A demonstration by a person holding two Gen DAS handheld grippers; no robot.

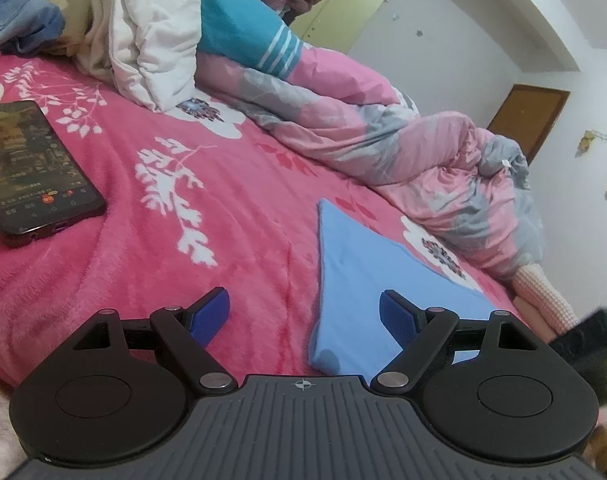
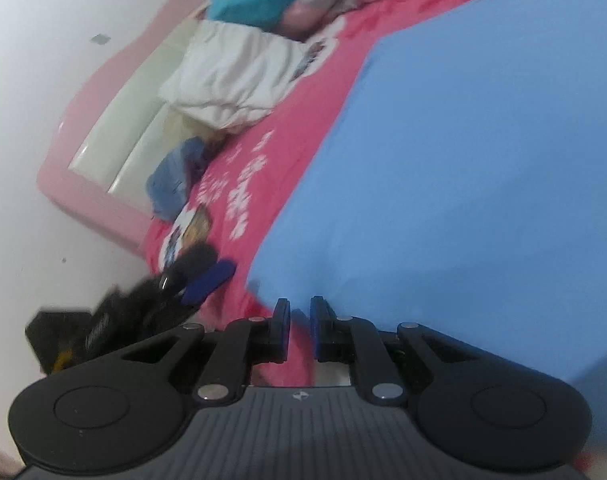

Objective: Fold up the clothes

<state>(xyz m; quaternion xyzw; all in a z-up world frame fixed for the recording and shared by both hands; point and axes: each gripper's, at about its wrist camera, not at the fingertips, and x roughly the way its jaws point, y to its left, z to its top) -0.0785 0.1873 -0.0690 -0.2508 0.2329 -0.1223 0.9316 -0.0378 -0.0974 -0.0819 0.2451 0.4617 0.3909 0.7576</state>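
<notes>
Blue cloth (image 2: 463, 152) edge between nearly closed right gripper (image 2: 300, 320) fingers

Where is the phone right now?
In the left wrist view, the phone lies at the far left on the pink blanket, screen lit, well apart from the blue garment.

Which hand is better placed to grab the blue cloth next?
Probably the left: its tongs are open over the near corner of the blue cloth. The right tongs are nearly shut at the cloth's edge.
</notes>
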